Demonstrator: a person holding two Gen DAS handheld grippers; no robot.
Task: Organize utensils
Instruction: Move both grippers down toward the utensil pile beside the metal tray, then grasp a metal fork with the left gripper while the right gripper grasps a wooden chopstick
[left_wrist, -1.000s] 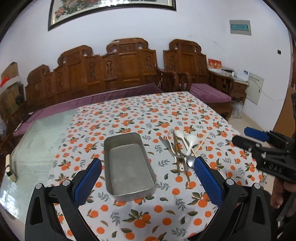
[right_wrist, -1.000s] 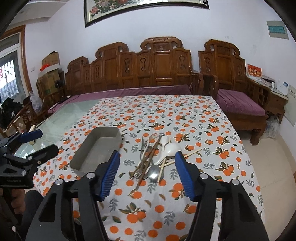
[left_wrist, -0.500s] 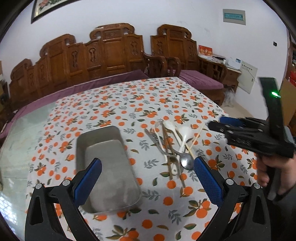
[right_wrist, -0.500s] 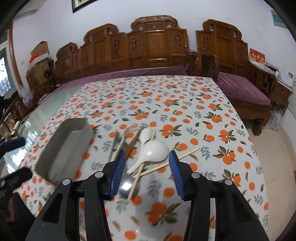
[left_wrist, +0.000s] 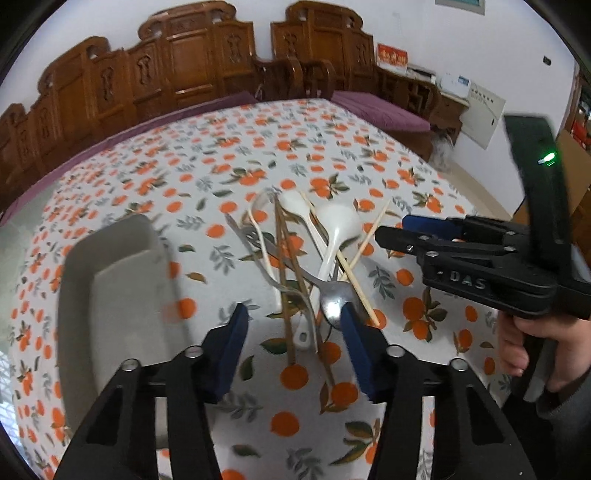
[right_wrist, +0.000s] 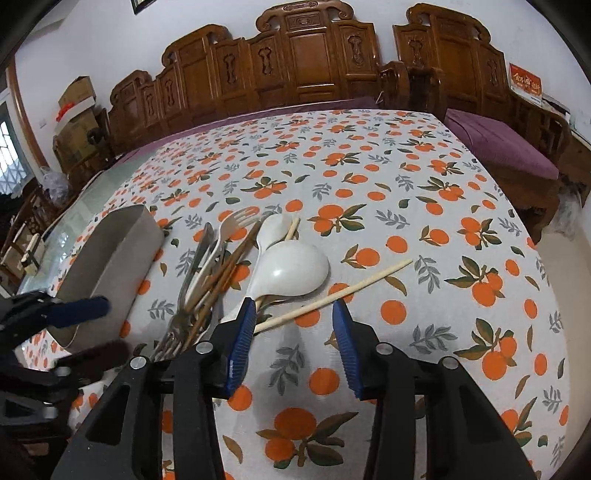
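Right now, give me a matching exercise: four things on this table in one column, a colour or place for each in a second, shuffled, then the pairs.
Things:
1. metal tray
2. large ladle
3. pale chopstick
4. metal spoon

Descriptions:
A. white, bowl facing up
B. lies between the right tongs' pads
C. empty, left of the utensil pile
D. bowl beside the left tongs' right pad

Pairs: 1-C, 2-A, 3-B, 4-D
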